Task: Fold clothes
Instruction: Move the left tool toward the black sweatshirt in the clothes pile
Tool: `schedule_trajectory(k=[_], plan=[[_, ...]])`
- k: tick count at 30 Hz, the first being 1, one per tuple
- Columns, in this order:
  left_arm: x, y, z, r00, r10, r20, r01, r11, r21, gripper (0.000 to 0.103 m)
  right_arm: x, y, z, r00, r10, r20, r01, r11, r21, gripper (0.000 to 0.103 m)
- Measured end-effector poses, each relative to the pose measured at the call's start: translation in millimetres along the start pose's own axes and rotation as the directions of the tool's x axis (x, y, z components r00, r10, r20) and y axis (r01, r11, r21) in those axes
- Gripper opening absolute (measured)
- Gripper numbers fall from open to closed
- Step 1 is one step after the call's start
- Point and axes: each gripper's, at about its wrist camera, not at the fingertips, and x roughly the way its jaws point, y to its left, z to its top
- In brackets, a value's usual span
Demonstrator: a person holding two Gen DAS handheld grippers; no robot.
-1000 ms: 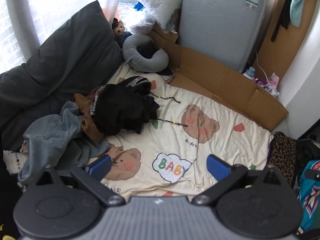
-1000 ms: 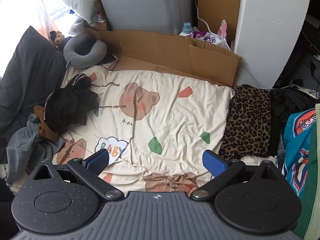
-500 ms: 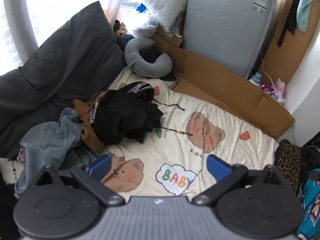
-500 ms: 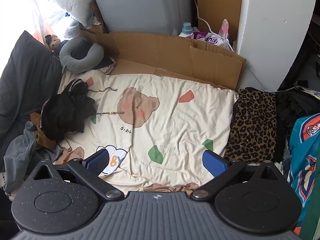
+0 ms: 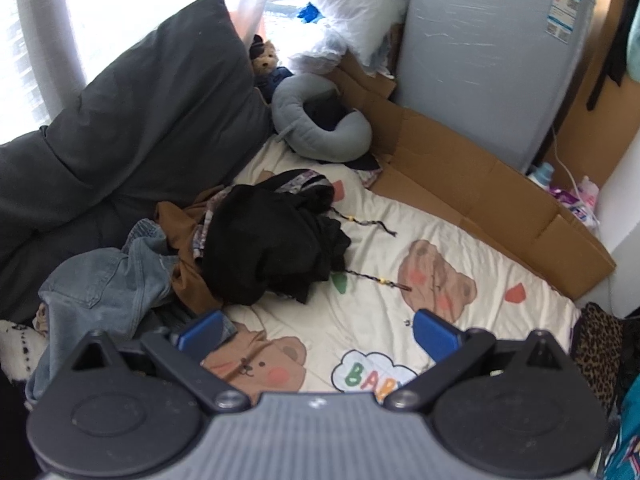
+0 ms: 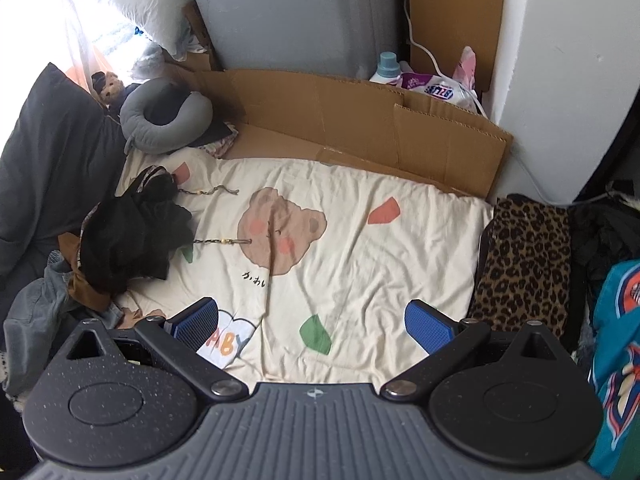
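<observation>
- Left gripper [image 5: 318, 330]: jaws spread wide with nothing between them; it hangs above the near left part of the cream bear-print sheet [image 5: 448, 248], close to the pile of clothes.
- Right gripper [image 6: 314, 322]: jaws spread wide and empty; it hangs above the near middle of the sheet [image 6: 360, 256], apart from all garments.
- Pile of clothes: lies unfolded at the left edge of the sheet, against the dark grey cushion [image 5: 132, 120]; the black garment [image 5: 272, 248] is on top, crumpled; two braided cords [image 5: 378, 280] trail from it across the sheet toward the printed bear.
- Brown garment [image 5: 188, 280]: partly under the black one, on its left side; blue jeans [image 5: 104, 288] lie bunched further left, touching the brown garment.
- Leopard-print cloth [image 6: 524, 260]: lies flat just beside the right edge of the sheet.
- Grey neck pillow [image 5: 320, 120]: at the far left corner of the sheet; flattened cardboard [image 6: 360, 112] stands along the far edge.
</observation>
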Motion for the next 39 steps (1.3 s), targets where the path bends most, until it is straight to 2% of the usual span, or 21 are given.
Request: schedule_trajectory(k=[10,23,34,39], plan=[[34.9,18.7,5.4,1.000,0.009,0.020,-0.008,0.999,-0.031,0.102,32.1,0.4,10.8,0.999,0.037,0.021,-0.036,0.998,-0.044,0.102],[86.4,40.6,0.3,0.999,0.041,0.035,-0.037,0.995,-0.091,0.102,73.9,-8.7,18.9,0.997,0.018,0.075,-0.009,0.993,-0.120,0.102],[130.4,49.9,-13.0,0.996,0.059,0.066,-0.052,0.994,-0.094,0.100,121.6,-18.9,7.3,0.996,0.021,0.088,-0.008,0.988,-0.154,0.102],[152.2,56.8,-19.4,0.994,0.079,0.081,-0.069,0.990,-0.120,0.097,145.2,-27.6,-0.9,0.995,0.050,0.080,-0.038,0.988,-0.149,0.102]])
